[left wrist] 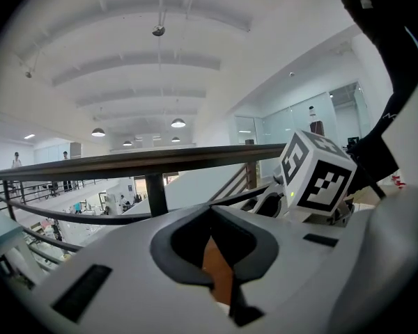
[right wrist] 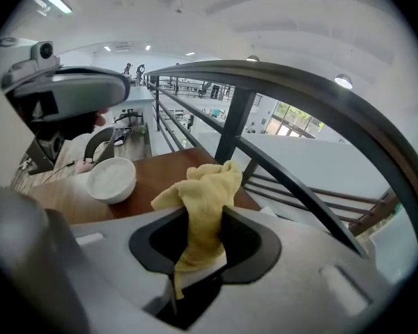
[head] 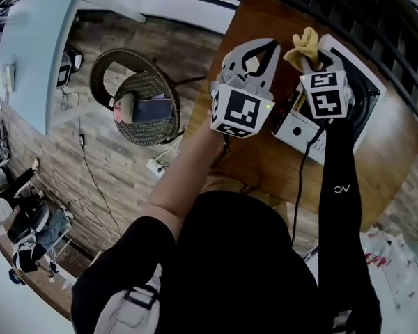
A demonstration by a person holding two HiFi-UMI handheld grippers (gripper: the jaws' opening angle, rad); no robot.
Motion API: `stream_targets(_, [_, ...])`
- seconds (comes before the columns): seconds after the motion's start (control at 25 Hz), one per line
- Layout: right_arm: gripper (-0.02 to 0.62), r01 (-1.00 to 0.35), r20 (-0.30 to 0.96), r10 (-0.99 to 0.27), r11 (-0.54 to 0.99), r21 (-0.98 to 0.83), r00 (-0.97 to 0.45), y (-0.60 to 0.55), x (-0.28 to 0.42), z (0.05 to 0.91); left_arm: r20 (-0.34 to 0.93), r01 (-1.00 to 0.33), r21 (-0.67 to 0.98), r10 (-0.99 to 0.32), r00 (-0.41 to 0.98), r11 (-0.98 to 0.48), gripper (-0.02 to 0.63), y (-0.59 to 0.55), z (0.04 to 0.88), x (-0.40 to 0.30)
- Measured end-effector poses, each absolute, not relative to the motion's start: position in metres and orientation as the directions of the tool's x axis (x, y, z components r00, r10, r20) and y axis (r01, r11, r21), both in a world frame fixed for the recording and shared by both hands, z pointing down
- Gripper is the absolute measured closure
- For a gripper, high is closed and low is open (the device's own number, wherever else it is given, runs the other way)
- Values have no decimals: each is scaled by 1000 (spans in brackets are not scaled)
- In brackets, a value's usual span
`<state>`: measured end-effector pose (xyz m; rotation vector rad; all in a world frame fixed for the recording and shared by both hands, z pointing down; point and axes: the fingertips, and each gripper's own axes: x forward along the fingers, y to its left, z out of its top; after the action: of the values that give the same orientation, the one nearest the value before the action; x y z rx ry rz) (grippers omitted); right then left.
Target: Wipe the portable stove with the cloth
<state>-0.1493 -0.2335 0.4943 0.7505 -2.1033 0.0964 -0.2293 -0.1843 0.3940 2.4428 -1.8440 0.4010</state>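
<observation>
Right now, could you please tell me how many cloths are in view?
1. The yellow cloth is pinched in the right gripper, over the portable stove in the head view. Others may be hidden under the person's arms.

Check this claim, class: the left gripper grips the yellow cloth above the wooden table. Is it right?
No, wrong gripper. The right gripper grips the yellow cloth above the wooden table; the right gripper view shows its jaws shut on it.
</observation>
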Motion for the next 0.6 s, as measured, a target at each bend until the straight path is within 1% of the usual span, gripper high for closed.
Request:
stream_targets(0.28, [479,-451,784,-338,889,84,-521,-164,-148,503,278,-952,-129,-932,233,-277,600,-155,412,-212])
stream_targets(0.4, [479,-378,768,-304,922,87,-564,-135,-151,494,283,-958,-128,-935,212,-256,600,-140,408,-203])
stream_targets(0.52, [479,-306,762,-294,943,132,-578,-109,-155,494,288,-961,-122,-936,204,-247,600,-124,414,-196])
stream_targets(0.6, [479,-278,760,-264,954,114,-594,-91,-156,495,284,-963,-117,-938,201,-242,600,-114,417,-190])
